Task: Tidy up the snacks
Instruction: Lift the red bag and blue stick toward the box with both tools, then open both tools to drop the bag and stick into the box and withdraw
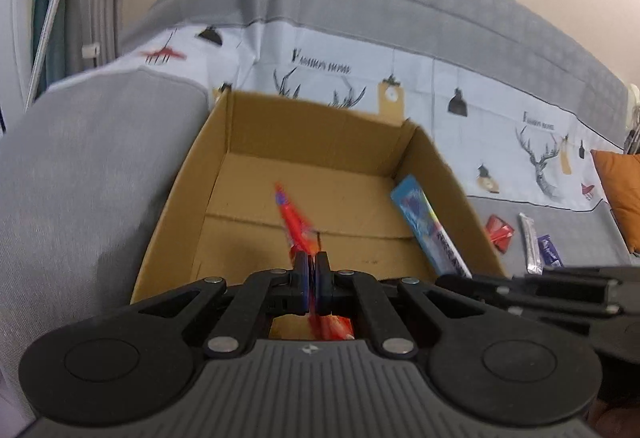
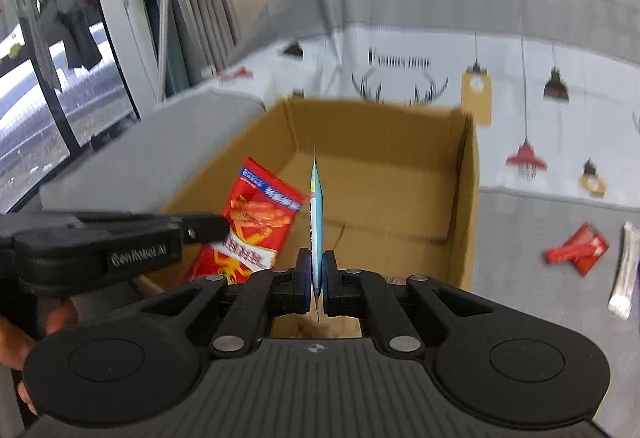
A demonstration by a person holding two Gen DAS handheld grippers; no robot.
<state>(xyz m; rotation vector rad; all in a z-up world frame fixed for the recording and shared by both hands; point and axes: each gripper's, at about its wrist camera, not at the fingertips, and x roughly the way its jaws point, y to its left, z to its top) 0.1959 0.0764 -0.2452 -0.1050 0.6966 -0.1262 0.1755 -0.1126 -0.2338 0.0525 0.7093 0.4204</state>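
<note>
Grey sofa cushions (image 2: 540,222) draped with a pale printed cover of antlers and lamps carry an open brown cardboard box (image 1: 248,142) pushed against the padded armrest at the seat's left end. Over the box's near edge, the left gripper (image 1: 311,274) has its fingers closed flat on a red foil snack packet (image 1: 294,222), seen edge-on in its own view and broadside from the right wrist view, where it hangs above the box's near left corner. The right gripper (image 2: 317,270) has its fingers pinched on a slim blue snack packet (image 2: 317,214), held upright and edge-on over the near middle of the box. On the seat to the right of the box lie a small red wrapper (image 2: 576,248) and a silver stick sachet (image 2: 626,270), with a purple packet (image 1: 550,250) just beside them. These packets look light, thin and crinkly; the foil is probably slippery and the contents may crush, so a grip on the flat sealed end seems safest, and both seem ready to drop into the box.
</note>
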